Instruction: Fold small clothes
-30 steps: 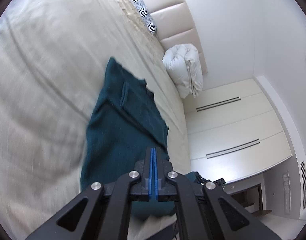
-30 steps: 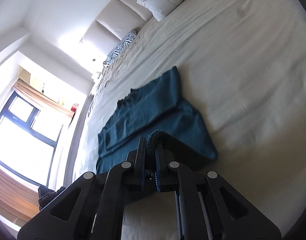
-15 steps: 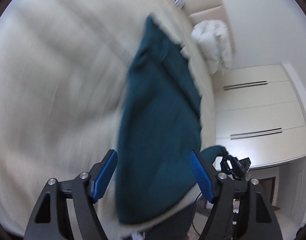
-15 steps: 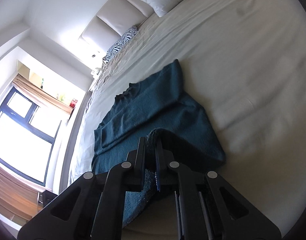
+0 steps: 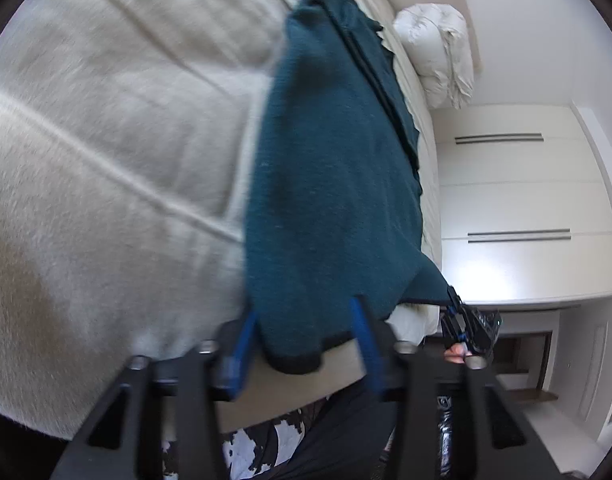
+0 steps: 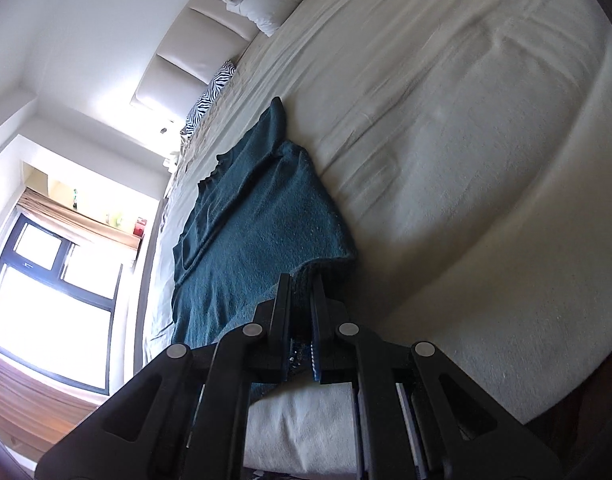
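A dark teal knitted garment (image 5: 334, 168) lies stretched along the cream bed (image 5: 106, 140), its near hem hanging over the bed's edge. My left gripper (image 5: 306, 340) is open, its blue pads on either side of the hem's corner without gripping it. In the right wrist view the same garment (image 6: 258, 232) lies on the bed (image 6: 466, 140). My right gripper (image 6: 302, 300) is shut on the garment's other near corner at the bed's edge. That gripper also shows in the left wrist view (image 5: 466, 324).
A white folded duvet (image 5: 438, 52) and a zebra pillow (image 6: 210, 100) lie at the padded headboard (image 6: 186, 72). White wardrobes (image 5: 518, 200) stand beside the bed. A window (image 6: 46, 300) is on the other side.
My left gripper has opened and let go of the garment, then dropped back to the hem at the bed's edge. My right gripper kept its hold and pulled the garment toward the edge.
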The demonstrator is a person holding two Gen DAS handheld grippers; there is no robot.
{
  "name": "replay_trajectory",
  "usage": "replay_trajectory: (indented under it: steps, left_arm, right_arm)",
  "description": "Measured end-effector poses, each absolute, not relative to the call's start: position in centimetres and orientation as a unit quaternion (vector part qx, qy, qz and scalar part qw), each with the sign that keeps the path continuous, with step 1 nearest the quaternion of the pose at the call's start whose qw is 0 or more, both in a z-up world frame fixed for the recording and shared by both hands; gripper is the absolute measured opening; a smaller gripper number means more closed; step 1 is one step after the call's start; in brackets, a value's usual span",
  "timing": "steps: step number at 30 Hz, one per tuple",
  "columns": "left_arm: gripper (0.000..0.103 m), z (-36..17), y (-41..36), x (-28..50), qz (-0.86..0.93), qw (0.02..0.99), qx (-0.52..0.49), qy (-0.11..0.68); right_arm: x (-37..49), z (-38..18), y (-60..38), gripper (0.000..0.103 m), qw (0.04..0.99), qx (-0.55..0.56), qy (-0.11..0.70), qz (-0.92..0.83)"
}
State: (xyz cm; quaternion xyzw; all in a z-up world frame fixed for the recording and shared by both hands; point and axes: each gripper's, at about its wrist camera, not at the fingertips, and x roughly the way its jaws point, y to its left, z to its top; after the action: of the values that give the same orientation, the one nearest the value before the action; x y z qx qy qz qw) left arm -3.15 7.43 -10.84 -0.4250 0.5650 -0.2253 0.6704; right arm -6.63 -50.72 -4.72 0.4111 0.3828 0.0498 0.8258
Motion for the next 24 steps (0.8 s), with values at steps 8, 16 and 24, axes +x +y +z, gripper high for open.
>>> replay_trajectory:
  steps: [8, 16, 24]
  left_arm:
    - [0.022, -11.7, 8.9, -4.1, -0.219, 0.662, -0.452, 0.557]
    - [0.051, -11.2, 10.9, -4.4, -0.205, 0.684, -0.475, 0.515]
    - [0.042, -12.4, 10.6, -2.5, -0.259, 0.681, -0.486, 0.483]
  right_arm:
    - [-6.3, -4.2, -50.3, 0.007, 0.828, 0.405, 0.383, 0.053]
    - [-6.3, -4.1, -50.4, 0.007, 0.827, 0.406, 0.386, 0.052]
    - [-6.6, -4.1, -50.3, 0.007, 0.825, 0.408, 0.388, 0.056]
